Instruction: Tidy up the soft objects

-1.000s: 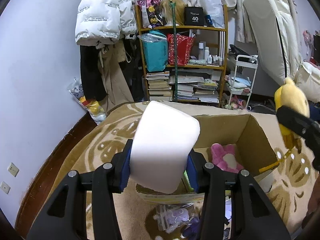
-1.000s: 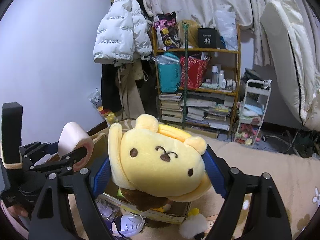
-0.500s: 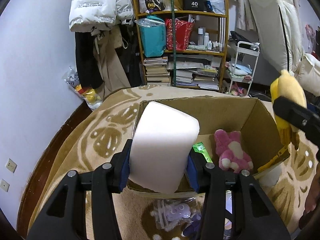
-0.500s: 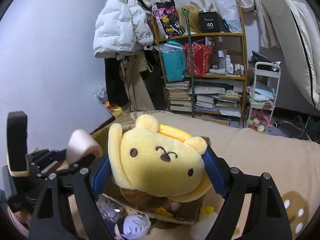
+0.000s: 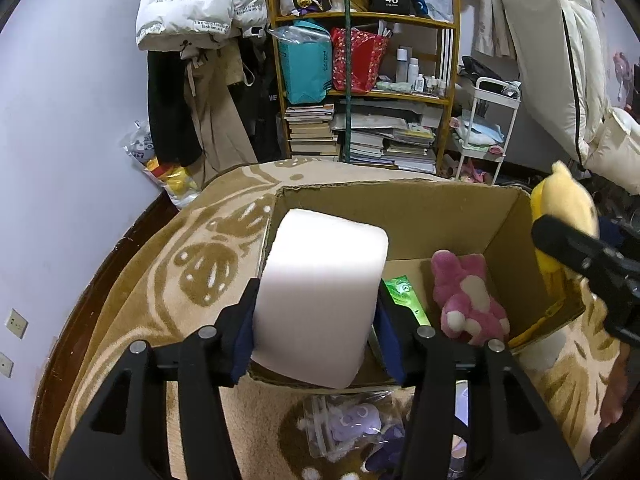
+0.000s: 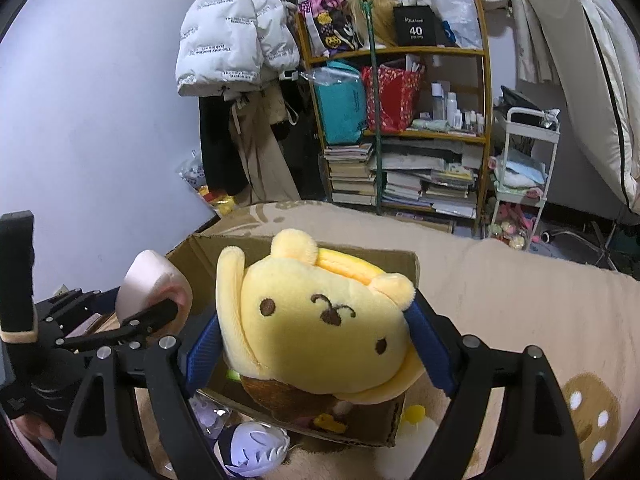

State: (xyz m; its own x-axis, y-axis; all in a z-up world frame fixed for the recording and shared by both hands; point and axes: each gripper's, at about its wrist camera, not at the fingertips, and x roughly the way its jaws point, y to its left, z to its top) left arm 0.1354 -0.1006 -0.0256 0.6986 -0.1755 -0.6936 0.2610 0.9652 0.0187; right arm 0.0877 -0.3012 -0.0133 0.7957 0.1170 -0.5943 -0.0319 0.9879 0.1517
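The left gripper held the white rounded foam block between its blue pads; its jaws were opening, though the pads still touched the block's sides. A second earlier the block had filled the centre of the left wrist view well above the open brown cardboard box; now it hung lower, at the box's near-left corner, and the view looked down into the box. Inside, right of centre, lay the pink plush toy beside a green packet, both more exposed than before.

The right gripper stood wide, clamped on the yellow plush dog head, its blue pads pressed against both cheeks. Earlier the plush sat against the shelf and wall; now it had sunk in front of the box's far wall, over the near right corner. At lower left of the right wrist view, the foam block appeared in the other gripper.
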